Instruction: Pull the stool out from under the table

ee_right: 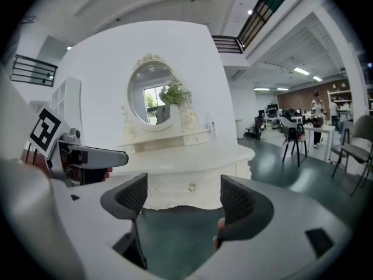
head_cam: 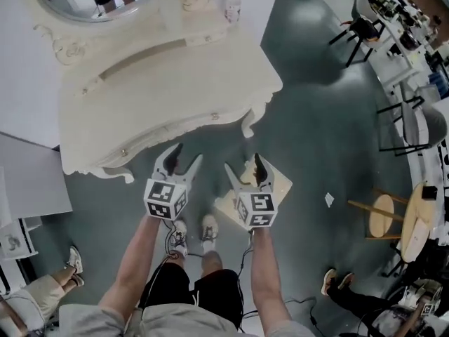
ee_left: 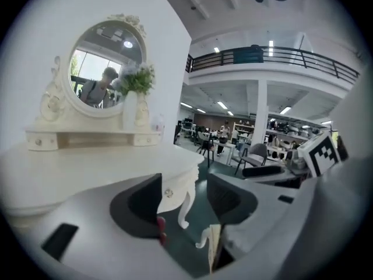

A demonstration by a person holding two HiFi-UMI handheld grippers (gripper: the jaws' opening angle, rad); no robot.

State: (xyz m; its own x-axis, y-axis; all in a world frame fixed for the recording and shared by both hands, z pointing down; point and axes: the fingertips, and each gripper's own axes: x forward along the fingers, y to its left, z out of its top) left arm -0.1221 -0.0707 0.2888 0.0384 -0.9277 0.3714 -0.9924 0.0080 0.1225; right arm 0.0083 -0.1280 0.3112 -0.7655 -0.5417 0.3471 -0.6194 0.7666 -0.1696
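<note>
Closest in: two bare forearms [head_cam: 133, 262] are stretched out over a pair of white sneakers [head_cam: 193, 232], all seen from straight above.

Left gripper: the left gripper [head_cam: 186, 153] is held up in front of the body, roughly level and aimed at the table, with its marker cube turned upward.

Left fingers: spread partway, with nothing pinched. Only floor and a curly bit of table leg can be seen through the gap.

Right gripper: the right gripper [head_cam: 243, 163] is held alongside the left one, close but not touching.

Right fingers: spread apart too, with nothing caught between the pads. Just floor and the table front are framed there.

Stool: the pale cream square-topped stool [head_cam: 280, 181] is parked on the floor right below the right gripper and is mostly covered by it in the head view. It's clear of the table, just ahead of the sneakers and near the curled corner leg [head_cam: 248, 126]. It isn't touched by either gripper.

Floor: smooth dark grey-green floor [head_cam: 316, 111] is spread all around.

Table: the white ornate dressing table [head_cam: 175, 93] is set against a white wall, just past the stool.

On the table: an oval mirror in a carved white frame [ee_right: 152, 95] is stood at the back, with a green plant in a white vase [ee_right: 175, 95] placed just beside it.

Far back: an open office with desks and dark chairs [ee_right: 294, 137] can be made out, and a railed balcony [ee_left: 274, 54] is seen above it.
</note>
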